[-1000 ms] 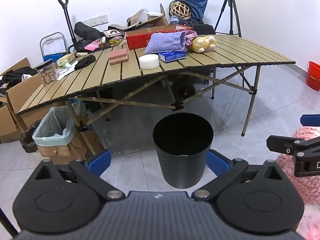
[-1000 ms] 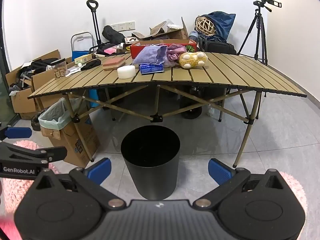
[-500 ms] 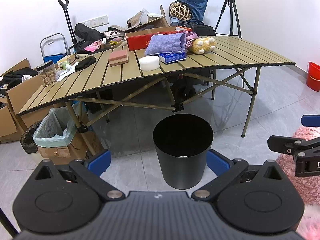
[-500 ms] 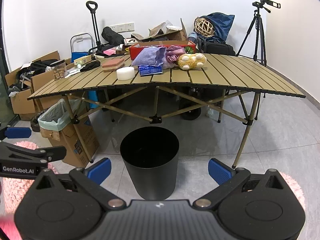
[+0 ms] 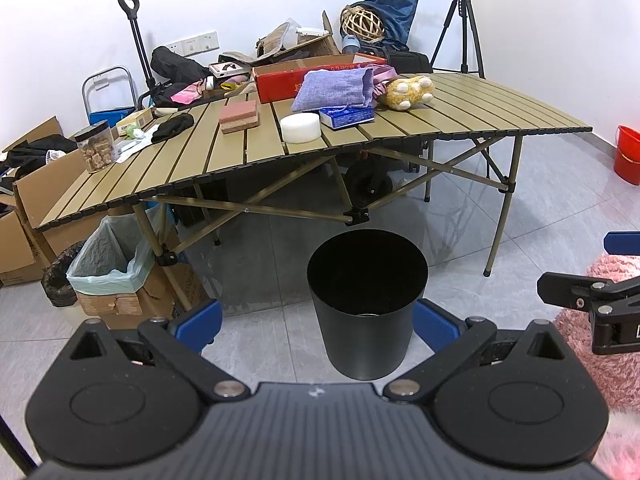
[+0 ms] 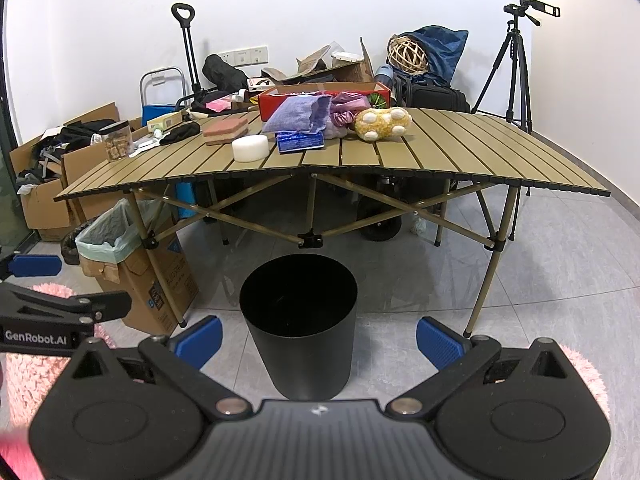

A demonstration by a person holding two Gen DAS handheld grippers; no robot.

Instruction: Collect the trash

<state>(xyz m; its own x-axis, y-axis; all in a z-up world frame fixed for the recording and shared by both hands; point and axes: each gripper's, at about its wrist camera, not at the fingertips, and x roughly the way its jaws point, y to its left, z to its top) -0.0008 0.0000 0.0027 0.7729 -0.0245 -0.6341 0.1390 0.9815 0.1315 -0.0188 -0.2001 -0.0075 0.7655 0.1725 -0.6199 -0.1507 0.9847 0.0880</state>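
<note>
A black trash bin (image 5: 368, 300) (image 6: 300, 320) stands open on the floor in front of a slatted folding table (image 5: 480, 108) (image 6: 480, 144). On the table lie a white foam disc (image 5: 300, 128) (image 6: 251, 148), a pink sponge block (image 5: 239, 115) (image 6: 225, 130), a blue tissue pack (image 5: 347, 116) (image 6: 300, 142), a purple pouch (image 5: 334, 90) (image 6: 298, 114), a yellow plush (image 5: 406, 92) (image 6: 382, 122) and a black cloth (image 5: 173, 127). My left gripper (image 5: 316, 326) is open and holds nothing, just short of the bin. My right gripper (image 6: 319, 340) is likewise open, with nothing between its fingers.
A cardboard box lined with a green bag (image 5: 110, 276) (image 6: 108, 240) sits by the table's left leg. A snack jar (image 5: 96, 151) stands at the table's left end, a red box (image 5: 304, 78) at the back. A tripod (image 6: 516, 64), a red bucket (image 5: 628, 154) and a pink rug (image 5: 600, 360) are on the right.
Both views have drifted only slightly; the bin and table sit almost where they were. Both grippers stay open.
</note>
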